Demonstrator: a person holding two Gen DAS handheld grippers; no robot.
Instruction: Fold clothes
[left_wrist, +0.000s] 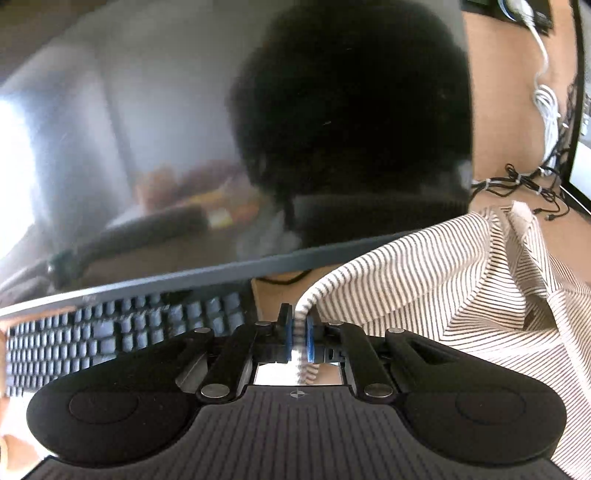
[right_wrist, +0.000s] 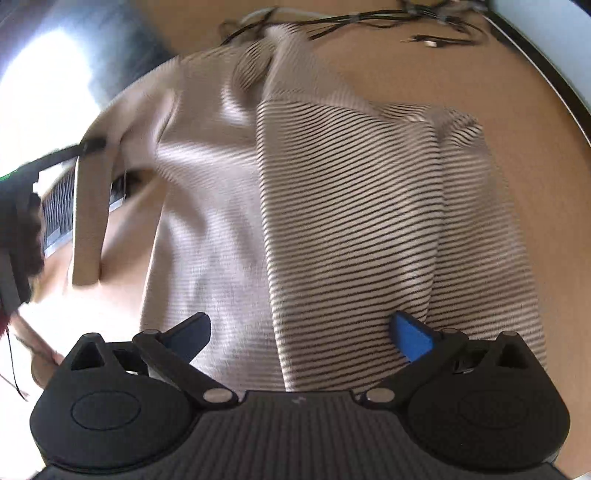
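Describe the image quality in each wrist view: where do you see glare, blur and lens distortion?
Left wrist view: blown-out glare at the left edge, smeared reflections across the monitor, sharp stripes on the shirt. Right wrist view: white glare top left, motion blur on the shirt's left side, fisheye bending of the desk edge.

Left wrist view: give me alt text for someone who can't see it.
The left gripper is shut on an edge of the striped shirt, which drapes away to the right over the wooden desk. A keyboard and a dark monitor sit behind it, with cables at far right.
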